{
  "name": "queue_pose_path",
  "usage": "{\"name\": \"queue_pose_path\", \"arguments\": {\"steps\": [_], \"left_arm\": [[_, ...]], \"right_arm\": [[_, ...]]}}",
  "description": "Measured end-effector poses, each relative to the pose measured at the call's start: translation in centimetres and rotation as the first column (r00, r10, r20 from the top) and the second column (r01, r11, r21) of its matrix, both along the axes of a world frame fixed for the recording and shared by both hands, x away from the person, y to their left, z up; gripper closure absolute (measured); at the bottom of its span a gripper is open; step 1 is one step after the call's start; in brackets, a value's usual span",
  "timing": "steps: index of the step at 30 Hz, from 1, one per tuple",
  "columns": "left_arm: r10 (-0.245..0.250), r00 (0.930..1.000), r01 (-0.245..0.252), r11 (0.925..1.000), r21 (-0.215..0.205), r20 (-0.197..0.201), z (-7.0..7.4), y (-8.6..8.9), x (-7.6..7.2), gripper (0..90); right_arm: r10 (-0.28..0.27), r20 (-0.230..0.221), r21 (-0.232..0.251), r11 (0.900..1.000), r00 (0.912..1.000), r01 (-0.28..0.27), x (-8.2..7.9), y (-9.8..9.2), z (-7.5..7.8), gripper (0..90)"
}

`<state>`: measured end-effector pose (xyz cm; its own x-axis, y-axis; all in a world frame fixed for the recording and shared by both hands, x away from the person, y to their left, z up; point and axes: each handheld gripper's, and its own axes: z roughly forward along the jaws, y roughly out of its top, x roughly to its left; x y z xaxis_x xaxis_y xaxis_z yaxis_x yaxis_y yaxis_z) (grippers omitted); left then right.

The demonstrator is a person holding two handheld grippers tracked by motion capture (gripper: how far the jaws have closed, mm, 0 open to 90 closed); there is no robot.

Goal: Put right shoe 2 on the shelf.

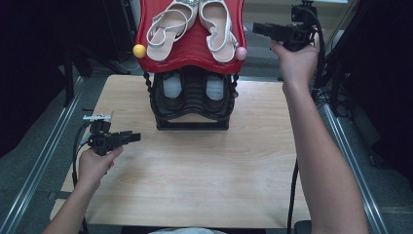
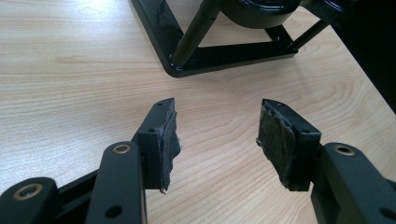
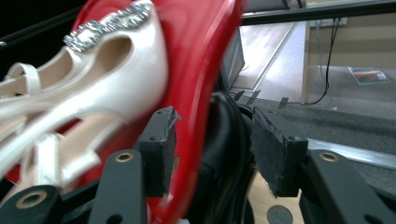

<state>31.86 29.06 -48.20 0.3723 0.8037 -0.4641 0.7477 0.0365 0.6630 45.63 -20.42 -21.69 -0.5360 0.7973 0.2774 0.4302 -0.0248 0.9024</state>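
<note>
Likely stiff, light red tray [image 3: 205,60] rim suits right gripper [image 3: 212,140], jaws released; left gripper [image 2: 217,140] jaws released too.

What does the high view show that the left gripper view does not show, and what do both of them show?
High view alone: the white sandals on the red top shelf, the dark shoes on the lower tier, a yellow ball, and the right gripper beside the shelf's edge. Left gripper view alone: the worn pads on the left gripper, whose jaws stand open with nothing between them. Both: the wooden table and the rack's black base.
</note>
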Motion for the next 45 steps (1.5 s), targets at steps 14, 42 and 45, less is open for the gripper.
{"name": "queue_pose_path", "arguments": {"steps": [14, 42, 45], "left_arm": [[-0.011, 0.9999, 0.011, 0.9999, 0.004, 0.004, 0.0, -0.4, 0.3, 46.6], [-0.062, 0.9981, 0.062, 0.9981, 0.008, 0.001, -0.3, -1.7, 1.5, 45.2], [-0.06, 0.9982, 0.06, 0.9982, 0.007, -0.001, -0.3, -1.9, 1.6, 45.8]], "right_arm": [[-0.016, -0.067, 0.016, 1.0, 0.9976, 0.017, -0.6, -2.9, -5.2, 50.9], [0.004, -0.15, 0.042, 0.999, 0.9886, 0.003, -3.5, -4.3, -12.0, 45.7], [0.009, -0.169, 0.045, 0.999, 0.9856, -0.002, -3.9, -4.1, -12.7, 44.3]]}}
